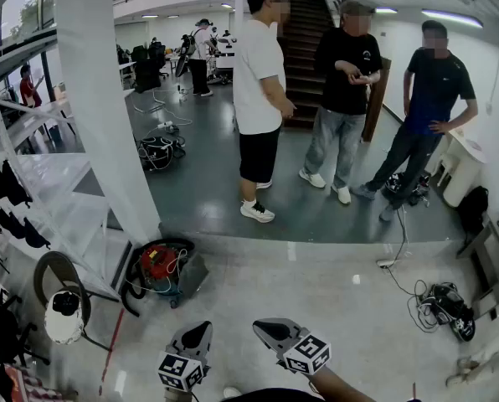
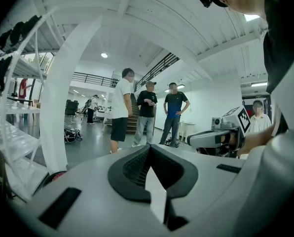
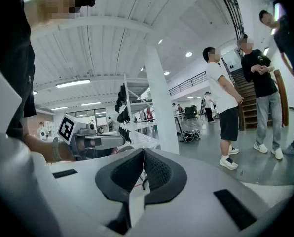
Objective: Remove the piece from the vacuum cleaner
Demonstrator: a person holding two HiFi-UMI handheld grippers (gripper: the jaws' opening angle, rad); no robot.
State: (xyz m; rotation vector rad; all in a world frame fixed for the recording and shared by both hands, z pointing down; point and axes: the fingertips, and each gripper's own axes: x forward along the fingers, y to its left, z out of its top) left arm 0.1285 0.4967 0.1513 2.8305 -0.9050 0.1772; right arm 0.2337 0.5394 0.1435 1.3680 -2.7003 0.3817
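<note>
**Vacuum cleaner lies ahead and to the left, nearer the left gripper**

Head view: the red, drum-shaped vacuum cleaner with a black hose looped round it (image 1: 157,265) sits on the pale floor at the foot of the broad white column (image 1: 107,99). It is well apart from both tools. It lies forward and to the left of them, so the left gripper (image 1: 201,330) is the nearer. The right gripper (image 1: 264,328) would have to reach across. Both are held low and point ahead, so the approach calls for a turn leftward and down.

Left gripper view: the black ribbed pads (image 2: 134,167) are pressed together with nothing between them. A red sliver low at the left, beside the column, is probably the vacuum cleaner, though too little of it shows.

Right gripper view: its pads (image 3: 157,169) meet along a thin seam, empty. The left gripper shows at the left, in the air.
</note>
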